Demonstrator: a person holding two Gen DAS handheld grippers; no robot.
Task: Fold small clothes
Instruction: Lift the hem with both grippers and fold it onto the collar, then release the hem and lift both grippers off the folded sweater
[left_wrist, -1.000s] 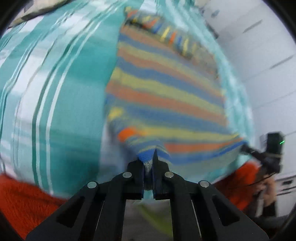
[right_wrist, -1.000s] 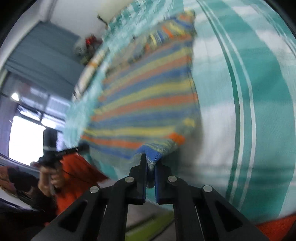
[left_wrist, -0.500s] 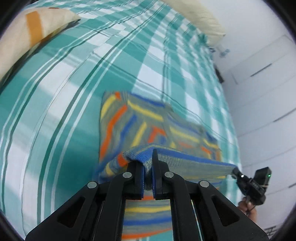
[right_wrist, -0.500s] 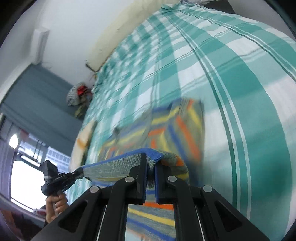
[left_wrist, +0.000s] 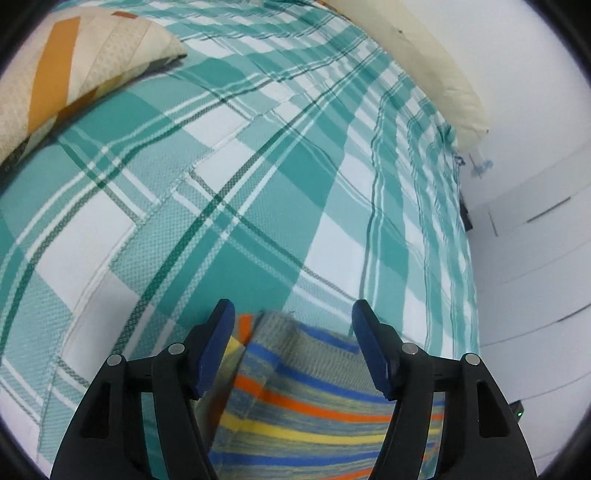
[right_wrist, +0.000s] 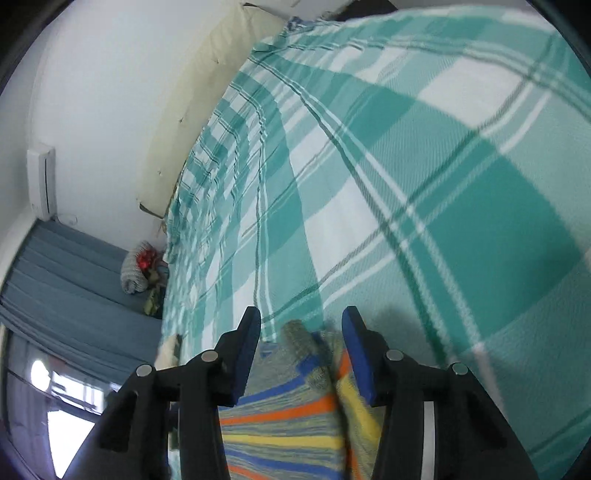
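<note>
A small knit garment (left_wrist: 306, 398) with blue, orange, yellow and grey stripes lies folded on the teal-and-white checked bed cover (left_wrist: 229, 206). In the left wrist view its far corner lies between and below the fingers. My left gripper (left_wrist: 291, 325) is open over that corner and holds nothing. In the right wrist view the garment (right_wrist: 291, 406) shows the same way, its folded edge under the fingers. My right gripper (right_wrist: 301, 325) is open and empty above it.
A cream pillow with orange stripes (left_wrist: 66, 70) lies at the far left of the bed. A long cream bolster (left_wrist: 424, 62) lies along the wall. A blue curtain (right_wrist: 66, 288) and a window are on the left in the right wrist view.
Both grippers carried the garment's near edge forward over the rest, then opened and let it go. The garment now lies folded on the bed.
</note>
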